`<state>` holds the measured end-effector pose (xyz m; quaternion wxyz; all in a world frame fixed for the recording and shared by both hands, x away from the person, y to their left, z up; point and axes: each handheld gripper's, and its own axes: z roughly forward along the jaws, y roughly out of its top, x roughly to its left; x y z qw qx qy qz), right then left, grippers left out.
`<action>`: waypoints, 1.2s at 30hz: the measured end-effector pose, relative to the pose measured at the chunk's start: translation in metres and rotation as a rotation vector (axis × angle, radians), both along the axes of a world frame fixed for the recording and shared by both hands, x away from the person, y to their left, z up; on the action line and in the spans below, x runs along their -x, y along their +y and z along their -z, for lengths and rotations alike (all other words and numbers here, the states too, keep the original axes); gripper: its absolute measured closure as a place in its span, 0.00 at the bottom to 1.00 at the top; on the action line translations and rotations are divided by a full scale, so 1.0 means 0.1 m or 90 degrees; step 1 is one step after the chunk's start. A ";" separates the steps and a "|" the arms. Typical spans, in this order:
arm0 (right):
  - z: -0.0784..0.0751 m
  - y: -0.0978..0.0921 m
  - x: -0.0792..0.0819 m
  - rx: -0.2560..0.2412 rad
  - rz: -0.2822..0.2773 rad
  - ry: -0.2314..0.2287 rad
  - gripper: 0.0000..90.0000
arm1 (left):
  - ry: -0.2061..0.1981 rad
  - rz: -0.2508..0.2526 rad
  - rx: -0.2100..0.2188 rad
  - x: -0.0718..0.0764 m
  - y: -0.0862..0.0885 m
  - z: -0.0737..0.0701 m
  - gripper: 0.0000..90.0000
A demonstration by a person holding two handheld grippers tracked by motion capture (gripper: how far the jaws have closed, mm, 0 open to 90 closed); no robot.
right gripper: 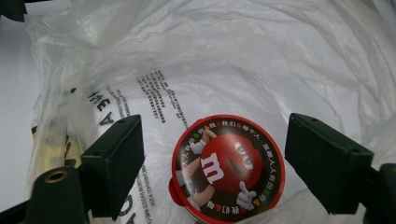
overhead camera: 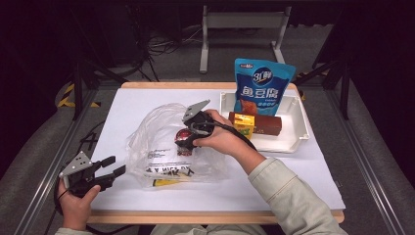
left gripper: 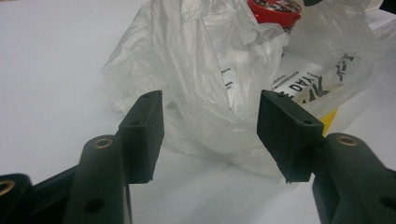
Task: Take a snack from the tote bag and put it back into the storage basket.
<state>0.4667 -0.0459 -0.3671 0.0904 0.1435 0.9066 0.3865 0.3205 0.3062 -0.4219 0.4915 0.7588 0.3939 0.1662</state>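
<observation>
While red tub (right gripper: 227, 163) sits inside plastic bag (right gripper: 299, 70), tray (overhead camera: 298, 128) holds snacks.

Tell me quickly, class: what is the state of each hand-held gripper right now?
Left hand-held gripper: open, holding nothing, facing the plastic bag.
Right hand-held gripper: open, jaws either side of the red candy tub inside the bag, not touching it.

**Readable print on the candy tub, the bag and the pouch**

The red candy tub (right gripper: 227, 161) carries a white "m" on its lid, ringed by small Chinese characters too fine to read. The clear plastic bag (left gripper: 205, 70) shows black letters "YAO" above smaller unreadable lines. The blue pouch (overhead camera: 263, 85) reads "鱼豆腐" under a round logo.
</observation>
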 end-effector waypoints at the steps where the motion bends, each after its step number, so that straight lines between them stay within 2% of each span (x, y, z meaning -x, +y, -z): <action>1: 0.01 0.00 -0.01 0.001 0.001 0.003 0.22 | 0.000 -0.001 0.000 0.00 0.00 0.00 0.47; 15: 0.19 -0.01 -0.07 0.022 0.024 0.022 0.17 | -0.001 0.001 -0.001 0.00 0.00 -0.01 0.47; 20: 0.26 0.00 -0.09 0.032 0.022 0.043 0.17 | 0.000 0.005 -0.002 0.00 0.00 0.00 0.46; 36: 0.38 0.05 -0.11 0.069 0.030 0.061 0.20 | 0.003 0.006 0.001 -0.01 -0.01 0.00 0.46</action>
